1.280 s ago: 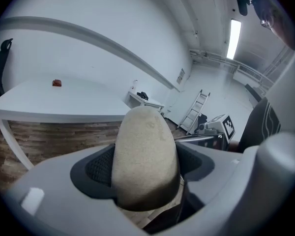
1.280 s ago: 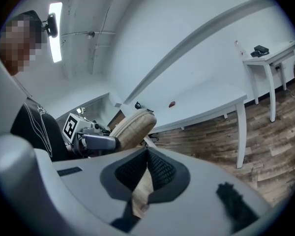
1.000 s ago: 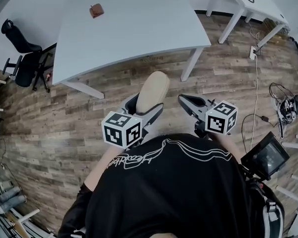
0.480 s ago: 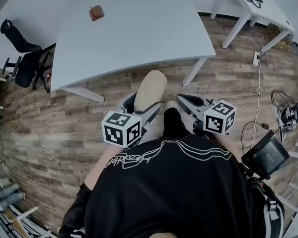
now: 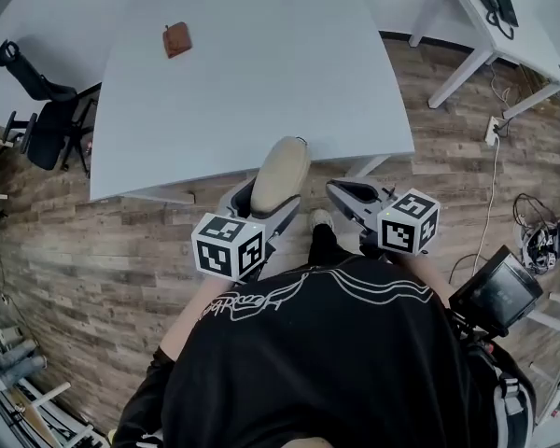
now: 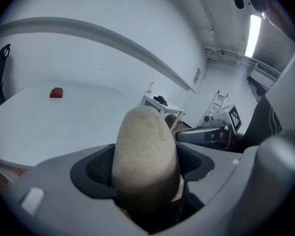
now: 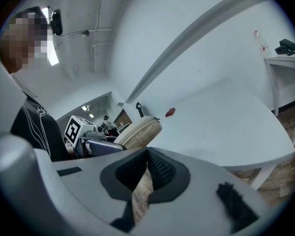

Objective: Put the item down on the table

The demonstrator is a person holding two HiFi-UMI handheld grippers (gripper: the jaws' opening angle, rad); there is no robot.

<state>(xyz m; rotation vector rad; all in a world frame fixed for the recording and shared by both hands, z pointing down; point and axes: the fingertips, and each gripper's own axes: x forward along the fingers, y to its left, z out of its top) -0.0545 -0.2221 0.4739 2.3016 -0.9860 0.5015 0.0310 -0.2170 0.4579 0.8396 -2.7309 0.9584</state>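
The item [image 5: 280, 171] is a beige, rounded oblong thing. My left gripper [image 5: 271, 194] is shut on its lower part, and its top end reaches over the near edge of the white table [image 5: 261, 73]. In the left gripper view the item [image 6: 145, 151] fills the space between the dark pads [image 6: 97, 168] of the left gripper [image 6: 146, 170]. To its right my right gripper [image 5: 341, 192] is shut with nothing held. In its own view the right gripper [image 7: 147, 170] has its pads together, with the item [image 7: 140, 131] off to the left.
A small brown thing [image 5: 176, 40] lies at the table's far left. A black office chair [image 5: 33, 101] stands left of the table. A second white table [image 5: 504, 26] is at the back right, and cables [image 5: 541, 241] lie on the wooden floor at the right.
Both grippers and the person have moved forward to the table. The item's top, over the floor before, now reaches over the table's near edge. A foot has come into view between the grippers.
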